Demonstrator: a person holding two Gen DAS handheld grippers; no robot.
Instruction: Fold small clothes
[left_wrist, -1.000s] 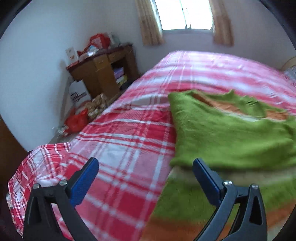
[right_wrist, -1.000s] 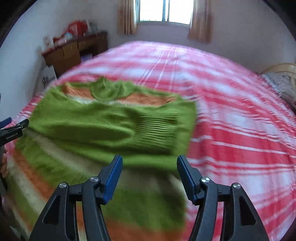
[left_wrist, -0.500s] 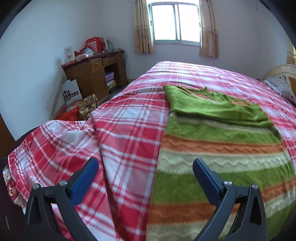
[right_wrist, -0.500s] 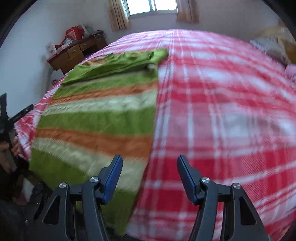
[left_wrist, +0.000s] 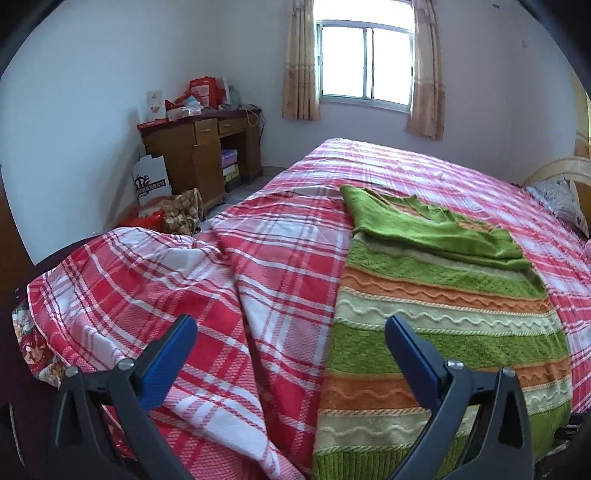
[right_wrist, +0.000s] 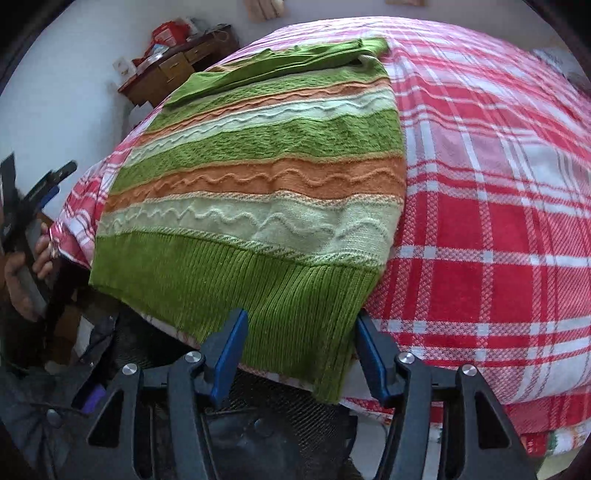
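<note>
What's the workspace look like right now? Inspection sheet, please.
Surface: bed with a red plaid cover, rumpled at its near left corner.
Job's things: striped sweater lies flat, sleeves folded across its top, ribbed hem hanging over the bed's near edge.
Clutter: desk piled with boxes; bags on the floor beside it.
Grippers: left claw open, over the cover and the sweater's left edge, holding nothing. Right claw open, its fingers on either side of the hem's right corner, pads not seen pressing.
Cables: nothing seen on the bed.
Surroundings: window with curtains, pillow at the far right, a hand on the left gripper's handle.
</note>
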